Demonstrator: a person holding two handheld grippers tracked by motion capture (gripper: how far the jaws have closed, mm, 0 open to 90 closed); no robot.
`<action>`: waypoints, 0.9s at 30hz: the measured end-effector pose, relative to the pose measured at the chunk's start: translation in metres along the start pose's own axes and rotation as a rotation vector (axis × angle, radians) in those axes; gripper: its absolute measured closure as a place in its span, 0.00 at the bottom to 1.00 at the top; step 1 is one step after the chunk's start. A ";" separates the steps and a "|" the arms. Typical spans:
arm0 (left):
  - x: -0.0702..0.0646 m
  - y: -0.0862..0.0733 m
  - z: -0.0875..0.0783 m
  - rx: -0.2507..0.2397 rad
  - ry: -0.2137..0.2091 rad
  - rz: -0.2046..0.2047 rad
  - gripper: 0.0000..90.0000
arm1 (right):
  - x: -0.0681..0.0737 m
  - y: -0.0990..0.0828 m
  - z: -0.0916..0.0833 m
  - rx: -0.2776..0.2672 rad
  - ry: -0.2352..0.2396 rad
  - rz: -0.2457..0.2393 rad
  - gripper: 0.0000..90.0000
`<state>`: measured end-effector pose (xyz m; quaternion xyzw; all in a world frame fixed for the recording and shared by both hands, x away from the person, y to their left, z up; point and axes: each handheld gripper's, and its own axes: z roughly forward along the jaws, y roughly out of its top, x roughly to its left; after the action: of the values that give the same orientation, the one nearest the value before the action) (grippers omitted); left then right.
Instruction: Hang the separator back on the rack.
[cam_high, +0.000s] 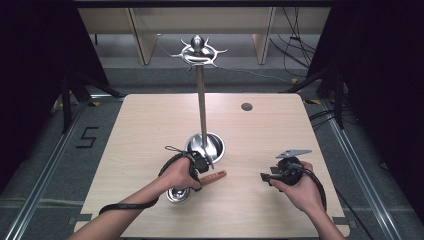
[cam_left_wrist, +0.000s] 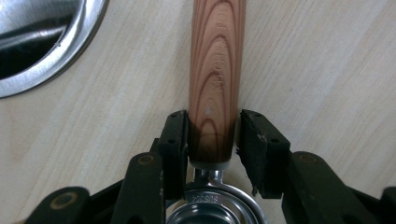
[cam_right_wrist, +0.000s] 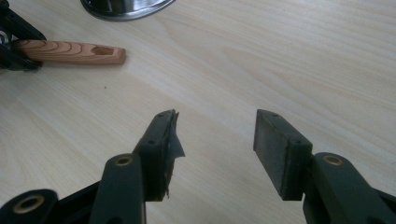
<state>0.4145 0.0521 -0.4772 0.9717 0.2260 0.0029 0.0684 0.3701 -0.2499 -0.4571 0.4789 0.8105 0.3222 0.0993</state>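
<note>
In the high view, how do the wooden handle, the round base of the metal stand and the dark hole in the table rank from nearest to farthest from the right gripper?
From the right gripper:
1. Wooden handle, to its left.
2. Round base of the metal stand, left and farther back.
3. Dark hole, near the table's far edge.

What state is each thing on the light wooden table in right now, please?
Wood-handled steel strainer: lying flat, handle between the left jaws.
Left gripper: around the handle, small gap at one pad.
Right gripper: open, empty.
Tall steel hook stand: upright, hooks bare.
</note>
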 end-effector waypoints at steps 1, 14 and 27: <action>0.000 0.000 0.000 0.001 0.002 0.000 0.70 | 0.000 0.000 0.000 0.000 0.000 0.001 0.55; -0.007 -0.004 -0.002 -0.008 0.023 0.006 0.76 | 0.002 0.000 -0.003 0.036 0.000 0.028 0.55; -0.009 -0.026 -0.018 -0.188 0.014 -0.096 0.76 | 0.002 0.000 0.000 0.020 0.002 0.032 0.55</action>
<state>0.3942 0.0732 -0.4621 0.9490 0.2716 0.0273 0.1578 0.3684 -0.2481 -0.4567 0.4925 0.8060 0.3162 0.0886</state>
